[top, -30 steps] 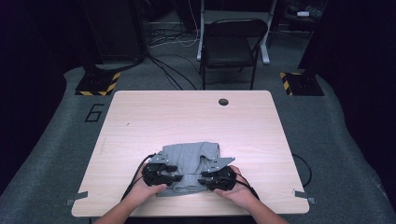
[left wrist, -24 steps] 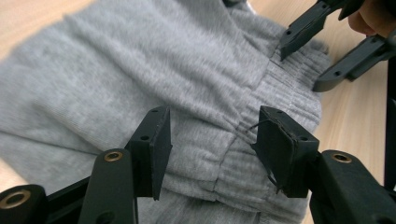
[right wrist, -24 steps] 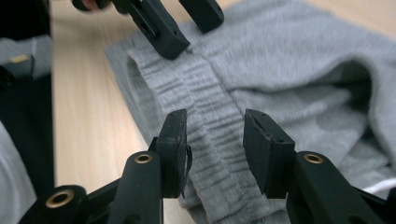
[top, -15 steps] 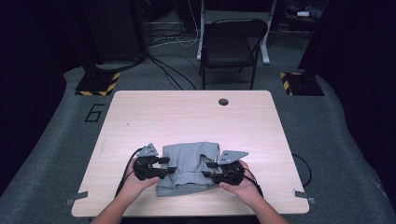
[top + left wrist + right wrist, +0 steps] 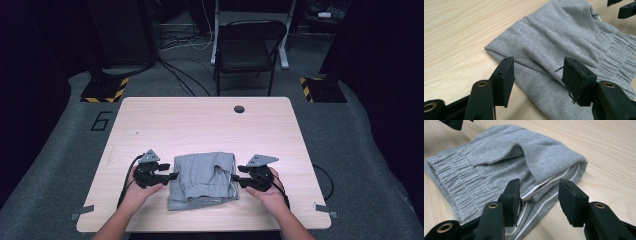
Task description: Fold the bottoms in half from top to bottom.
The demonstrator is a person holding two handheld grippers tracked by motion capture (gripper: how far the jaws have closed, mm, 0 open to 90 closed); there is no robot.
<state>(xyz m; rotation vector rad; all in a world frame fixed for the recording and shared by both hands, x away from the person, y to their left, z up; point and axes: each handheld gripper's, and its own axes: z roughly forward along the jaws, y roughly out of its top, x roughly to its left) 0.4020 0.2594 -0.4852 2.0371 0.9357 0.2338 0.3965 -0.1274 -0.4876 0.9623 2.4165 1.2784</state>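
Note:
A folded grey garment (image 5: 202,180) with an elastic waistband and white side stripes lies on the near middle of the wooden table (image 5: 200,125). My left gripper (image 5: 172,175) is at its left edge, open, its jaws over the folded edge of the garment (image 5: 554,47) without closing on it. My right gripper (image 5: 233,178) is at the right edge, open, its jaws just short of the striped fold of the garment (image 5: 524,162). The other gripper's black jaw tips show at the top of each gripper view.
A round cable hole (image 5: 239,108) sits near the table's far edge. A folding chair (image 5: 247,50) stands beyond the table, with cables on the floor and hazard-striped stand bases (image 5: 102,91) at both sides. A "6" is marked on the floor left.
Both grippers have drawn apart from the middle of the garment to its left and right edges. The garment now lies folded into a narrower, neater shape.

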